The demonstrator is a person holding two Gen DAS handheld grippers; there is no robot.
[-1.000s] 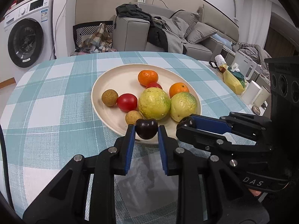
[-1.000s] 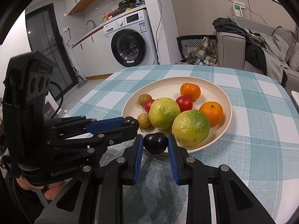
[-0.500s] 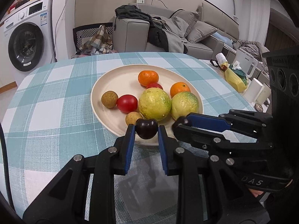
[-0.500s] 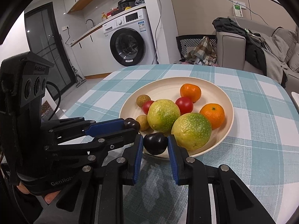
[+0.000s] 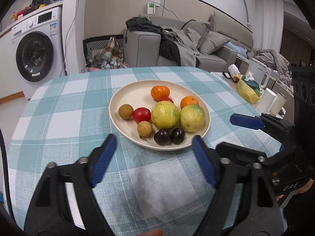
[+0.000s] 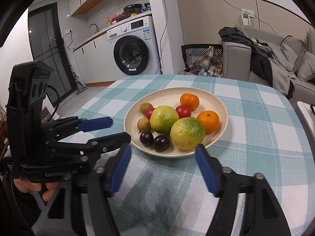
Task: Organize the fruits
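Checked teal-and-white cloth covers the table (image 5: 59,118), carrying the round cream plate (image 5: 126,96) that gathers all the fruit. Two large yellow-green fruits (image 5: 165,114) fill its middle; two oranges (image 5: 160,93) and red tomatoes (image 5: 141,114) sit behind and beside them, likely to keep the near edge free. Two small dark plums (image 5: 162,136) lie side by side on that near rim. I read my left hand-held gripper (image 5: 153,157) and right hand-held gripper (image 6: 163,167) as opening, nothing between their jaws.

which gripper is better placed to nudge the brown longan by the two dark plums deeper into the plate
Probably left. The left gripper, empty, jaws opening, sits nearer the small brown longan; from the right gripper, two dark round plums intervene.
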